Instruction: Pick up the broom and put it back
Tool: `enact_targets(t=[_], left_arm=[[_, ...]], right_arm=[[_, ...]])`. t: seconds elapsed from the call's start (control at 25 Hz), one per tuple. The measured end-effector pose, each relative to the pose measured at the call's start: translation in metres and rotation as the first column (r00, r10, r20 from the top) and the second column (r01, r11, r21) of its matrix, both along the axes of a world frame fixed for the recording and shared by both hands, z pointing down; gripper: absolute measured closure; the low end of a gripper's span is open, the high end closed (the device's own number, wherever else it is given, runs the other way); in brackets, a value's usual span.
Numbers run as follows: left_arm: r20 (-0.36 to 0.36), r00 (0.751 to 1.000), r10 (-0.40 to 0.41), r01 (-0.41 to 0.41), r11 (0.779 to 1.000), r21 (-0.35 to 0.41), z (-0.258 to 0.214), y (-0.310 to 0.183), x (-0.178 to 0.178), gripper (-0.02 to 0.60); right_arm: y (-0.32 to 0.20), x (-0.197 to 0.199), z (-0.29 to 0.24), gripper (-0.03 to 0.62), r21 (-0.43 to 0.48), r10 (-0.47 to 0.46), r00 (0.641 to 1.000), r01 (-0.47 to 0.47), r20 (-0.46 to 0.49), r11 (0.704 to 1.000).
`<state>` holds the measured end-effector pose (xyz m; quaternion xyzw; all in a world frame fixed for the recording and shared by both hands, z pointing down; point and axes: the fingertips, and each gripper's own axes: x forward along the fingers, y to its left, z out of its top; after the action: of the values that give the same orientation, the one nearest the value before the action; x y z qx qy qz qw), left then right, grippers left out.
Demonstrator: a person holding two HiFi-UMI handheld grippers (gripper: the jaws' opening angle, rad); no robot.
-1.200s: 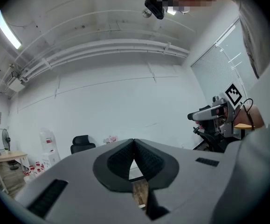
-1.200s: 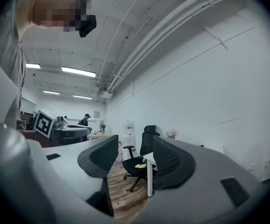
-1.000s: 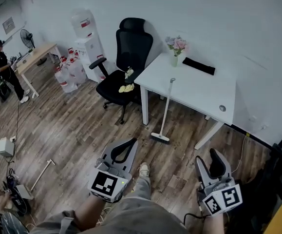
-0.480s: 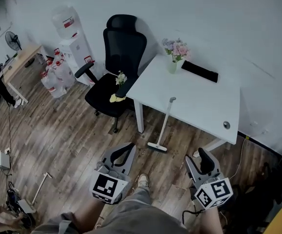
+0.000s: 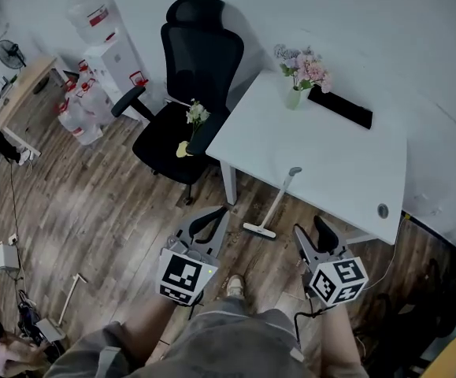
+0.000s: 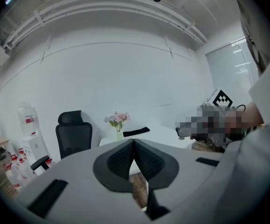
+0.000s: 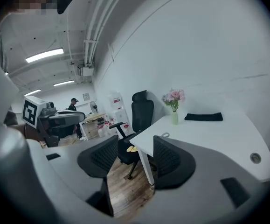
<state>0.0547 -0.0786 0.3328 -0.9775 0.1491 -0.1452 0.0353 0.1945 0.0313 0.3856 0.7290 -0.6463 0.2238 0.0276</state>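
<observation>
You stand closer now; the broom [image 5: 277, 201] leans on the table [image 5: 330, 148] just ahead of your wide, empty right claw [image 5: 312, 233]. Your left claw [image 5: 212, 217] is pinched together. Bump the broom and it may fall

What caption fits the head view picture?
Broom leaning against the table; left tongs shut, right tongs open.

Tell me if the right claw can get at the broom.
Probably yes: the right claw is open and empty, the broom leans against the table just ahead, with only floor between them.
</observation>
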Motion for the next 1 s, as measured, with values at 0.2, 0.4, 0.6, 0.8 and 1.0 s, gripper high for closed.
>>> enact_targets(t=[0.2, 0.4, 0.6, 0.8, 1.0], left_arm=[[0.032, 0.999, -0.029, 0.030, 0.999, -0.030, 0.029, -0.026, 0.015, 0.566], [0.079, 0.994, -0.081, 0.088, 0.993, -0.080, 0.065, -0.045, 0.032, 0.566], [0.125, 0.983, -0.137, 0.150, 0.984, -0.097, 0.101, -0.054, 0.052, 0.566], [0.172, 0.966, -0.195, 0.215, 0.970, -0.112, 0.139, -0.055, 0.059, 0.566], [0.206, 0.947, -0.245, 0.275, 0.952, -0.134, 0.176, -0.061, 0.068, 0.566]], right_arm=[[-0.029, 0.018, 0.044, 0.356, -0.064, 0.007, 0.999, -0.005, 0.035, 0.998], [-0.052, 0.036, 0.097, 0.356, -0.135, 0.010, 0.994, 0.004, 0.106, 0.991], [-0.067, 0.054, 0.154, 0.356, -0.203, -0.015, 0.986, 0.049, 0.165, 0.978], [-0.071, 0.056, 0.211, 0.356, -0.267, -0.068, 0.972, 0.129, 0.224, 0.955], [-0.087, 0.061, 0.265, 0.353, -0.321, -0.101, 0.961, 0.183, 0.256, 0.929]])
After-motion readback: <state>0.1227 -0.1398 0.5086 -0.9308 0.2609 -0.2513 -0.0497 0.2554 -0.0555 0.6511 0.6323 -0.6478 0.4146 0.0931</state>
